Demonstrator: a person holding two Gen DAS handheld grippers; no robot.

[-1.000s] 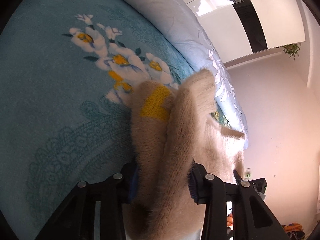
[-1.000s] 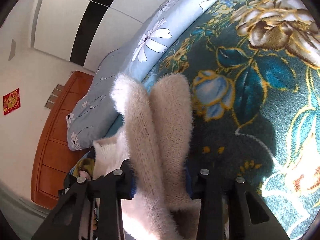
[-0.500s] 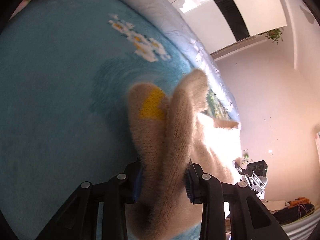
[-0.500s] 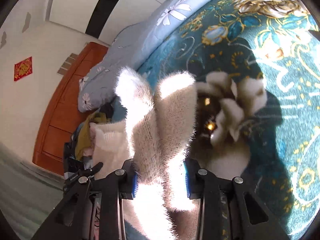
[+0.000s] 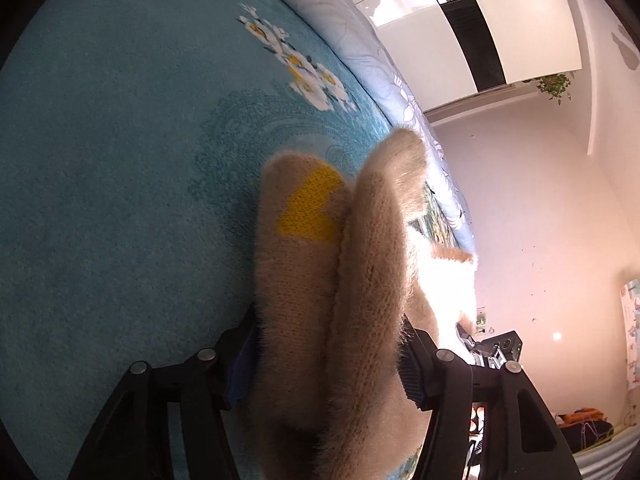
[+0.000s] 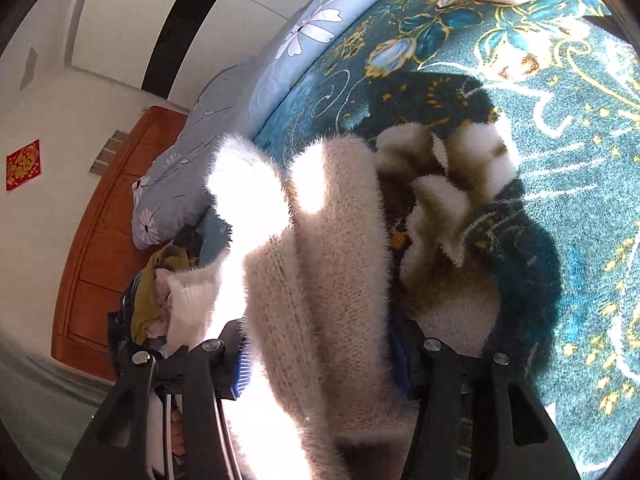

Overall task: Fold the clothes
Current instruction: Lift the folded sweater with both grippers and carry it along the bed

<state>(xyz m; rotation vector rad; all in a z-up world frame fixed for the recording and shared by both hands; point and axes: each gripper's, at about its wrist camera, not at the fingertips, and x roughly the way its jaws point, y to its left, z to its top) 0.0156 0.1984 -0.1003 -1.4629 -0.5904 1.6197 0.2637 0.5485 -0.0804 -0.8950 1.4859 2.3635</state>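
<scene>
Sweater [image 5: 360, 280] edges pinched in both tongs.

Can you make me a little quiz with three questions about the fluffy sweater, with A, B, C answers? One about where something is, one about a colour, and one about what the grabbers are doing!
1. Where is the pile of other clothes in the right wrist view?
A. left of the sweater
B. on the flowered pillow
C. hanging on the wall

2. What colour is the patch on the fluffy sweater?
A. red
B. yellow
C. green

3. What are the two grippers doing?
A. both open
B. one open, one shut
C. both shut on the sweater

Answers:
1 A: the pile of clothes lies left of the sweater.
2 B: the patch is yellow.
3 C: the left gripper and right gripper each pinch knit folds.
</scene>
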